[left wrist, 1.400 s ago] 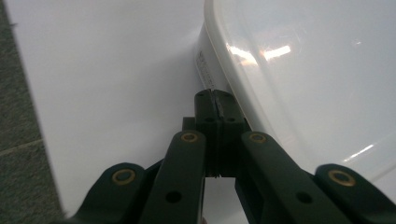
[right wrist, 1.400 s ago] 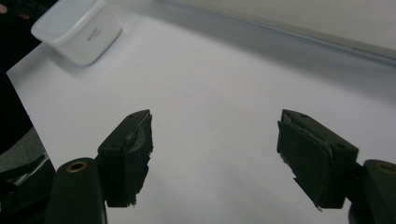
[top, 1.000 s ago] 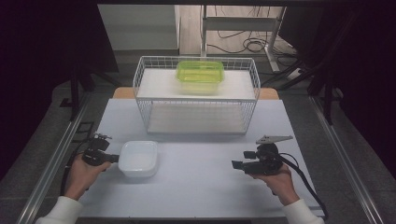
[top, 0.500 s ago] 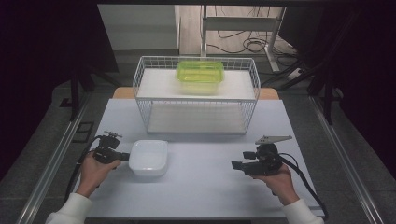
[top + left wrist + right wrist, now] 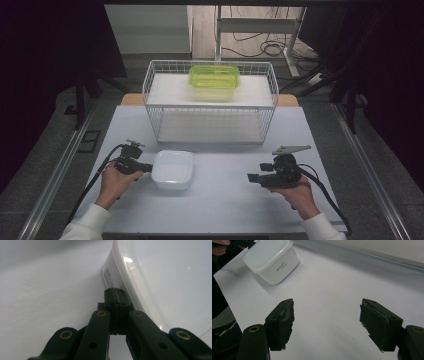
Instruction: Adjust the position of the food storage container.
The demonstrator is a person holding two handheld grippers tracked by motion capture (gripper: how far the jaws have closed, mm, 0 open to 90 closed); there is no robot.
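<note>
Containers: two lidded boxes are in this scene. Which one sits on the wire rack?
The green container rests on top of the wire rack. The white container sits lower, on the table beside the left gripper.

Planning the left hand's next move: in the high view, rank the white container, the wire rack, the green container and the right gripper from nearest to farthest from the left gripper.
1. White container: right beside the left gripper.
2. Wire rack: behind, centre.
3. Right gripper and green container on the rack's top: too close to call.
</note>
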